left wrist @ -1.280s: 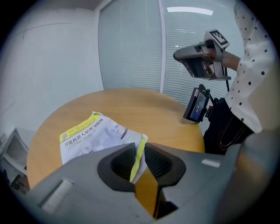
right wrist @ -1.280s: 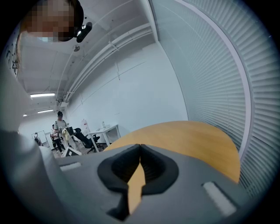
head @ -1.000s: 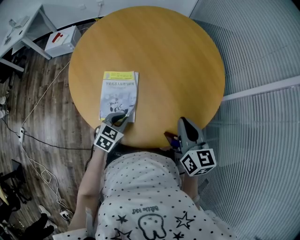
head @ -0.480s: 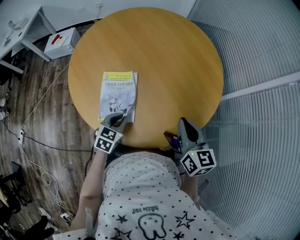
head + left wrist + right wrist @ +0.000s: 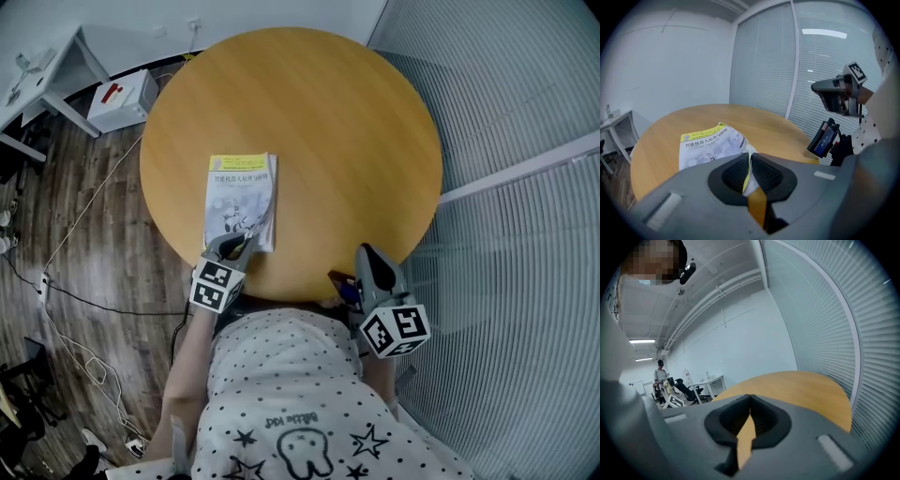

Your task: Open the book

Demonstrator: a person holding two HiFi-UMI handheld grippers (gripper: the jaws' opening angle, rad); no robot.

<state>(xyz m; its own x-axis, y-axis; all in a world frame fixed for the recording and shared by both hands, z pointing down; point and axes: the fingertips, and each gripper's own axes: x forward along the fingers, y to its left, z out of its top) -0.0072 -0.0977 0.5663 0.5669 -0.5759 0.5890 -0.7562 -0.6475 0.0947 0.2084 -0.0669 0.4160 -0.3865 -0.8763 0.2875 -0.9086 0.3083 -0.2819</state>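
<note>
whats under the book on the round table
Only the wooden table shows around the book; anything directly beneath it is covered by the book itself. Its near corner is pinched in the left gripper, whose jaws have just been closing on it.

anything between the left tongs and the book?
Nothing visible. The left tongs are already on the book, jaws just closed further on its near corner. The right tongs rest apart, shut and empty.
</note>
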